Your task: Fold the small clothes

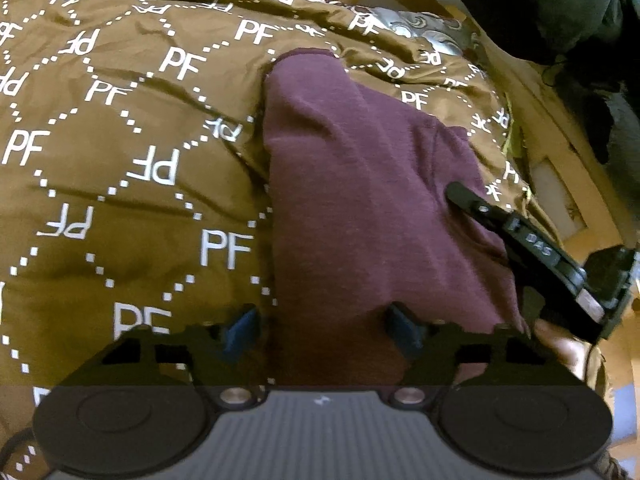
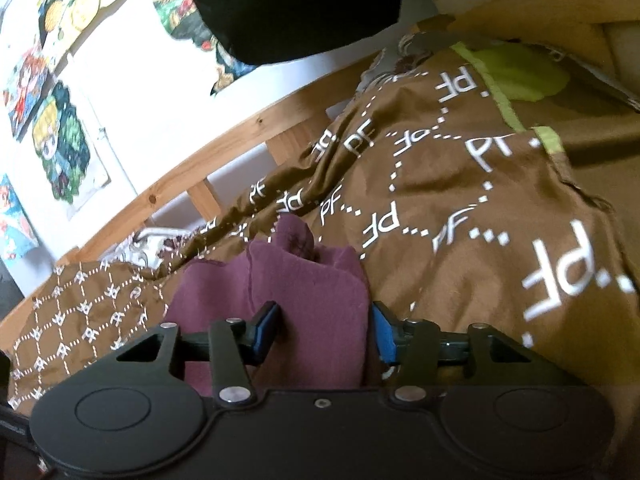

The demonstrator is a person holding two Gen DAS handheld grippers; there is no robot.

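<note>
A maroon garment [image 1: 360, 184] lies as a long folded strip on the brown bedspread [image 1: 120, 128] printed with white "PF" letters. My left gripper [image 1: 322, 328] straddles its near end. The left blue pad sits just off the cloth's edge over the bedspread and the right pad is at the cloth, so the jaws stand open. My right gripper [image 1: 492, 244] comes in from the right onto the strip's right edge. In the right wrist view the bunched maroon garment [image 2: 320, 280] fills the gap of the right gripper [image 2: 326, 332], both blue pads against it.
A wooden bed rail [image 2: 224, 148] runs behind the bedspread, with a white wall and colourful pictures [image 2: 60, 140] beyond. A dark bulky shape [image 1: 560, 12] hangs at the upper right. A lime-green cloth [image 2: 516, 72] lies at the bedspread's far edge.
</note>
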